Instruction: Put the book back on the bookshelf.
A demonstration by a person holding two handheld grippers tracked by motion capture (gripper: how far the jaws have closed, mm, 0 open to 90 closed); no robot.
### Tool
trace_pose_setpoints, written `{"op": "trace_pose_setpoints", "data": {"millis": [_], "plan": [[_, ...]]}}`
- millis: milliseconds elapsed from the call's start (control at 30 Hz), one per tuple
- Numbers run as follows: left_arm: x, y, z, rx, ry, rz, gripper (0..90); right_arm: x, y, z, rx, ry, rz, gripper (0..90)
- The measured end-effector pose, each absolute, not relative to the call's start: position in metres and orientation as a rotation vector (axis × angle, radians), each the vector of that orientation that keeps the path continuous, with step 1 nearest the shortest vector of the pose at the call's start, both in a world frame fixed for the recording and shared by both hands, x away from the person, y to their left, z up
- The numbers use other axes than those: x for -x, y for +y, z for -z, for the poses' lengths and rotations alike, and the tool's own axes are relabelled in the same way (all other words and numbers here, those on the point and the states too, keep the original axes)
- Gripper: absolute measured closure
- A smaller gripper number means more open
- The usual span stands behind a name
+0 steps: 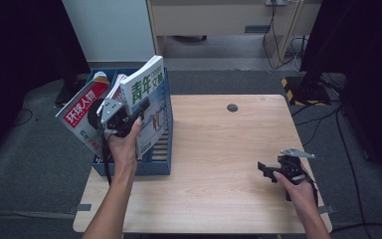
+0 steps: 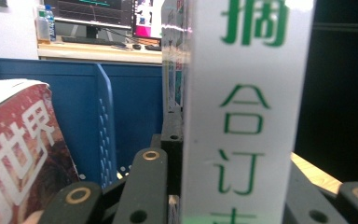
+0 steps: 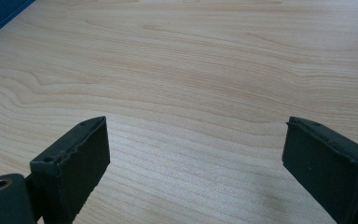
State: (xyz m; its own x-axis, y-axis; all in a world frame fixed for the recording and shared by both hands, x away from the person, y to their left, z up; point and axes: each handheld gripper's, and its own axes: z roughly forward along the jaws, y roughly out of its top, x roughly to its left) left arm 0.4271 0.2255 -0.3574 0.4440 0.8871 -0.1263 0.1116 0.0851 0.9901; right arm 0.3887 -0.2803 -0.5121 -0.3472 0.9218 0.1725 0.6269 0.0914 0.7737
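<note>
A white magazine with green characters [image 1: 146, 87] stands upright in the blue file rack [image 1: 156, 162] at the table's left edge. My left gripper [image 1: 139, 109] is shut on it near its lower edge. In the left gripper view the magazine's white spine [image 2: 244, 116] sits between the jaws. A red-covered magazine [image 1: 82, 107] leans outward in the rack to its left, also seen as the red cover [image 2: 18, 149]. My right gripper [image 1: 264, 169] hovers low over the bare wooden table [image 3: 191, 70] at the front right, its jaws wide apart with nothing between them [image 3: 196, 154].
A blue divider [image 2: 105, 121] separates the rack's compartments. A small dark round hole [image 1: 232, 107] marks the table's far side. Cables and a black-and-yellow striped base [image 1: 298, 87] lie on the floor beyond. A desk with monitors [image 2: 98, 14] stands behind the rack.
</note>
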Motion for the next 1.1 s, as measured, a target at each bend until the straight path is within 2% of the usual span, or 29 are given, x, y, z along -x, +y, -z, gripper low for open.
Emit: {"op": "trace_pose_setpoints", "data": {"millis": [1100], "plan": [[-0.425, 0.22, 0.382, -1.333, 0.961, -0.695, 72.9, -0.389, -0.28, 0.512, -1.525, 2.019, -1.132, 7.8]]}}
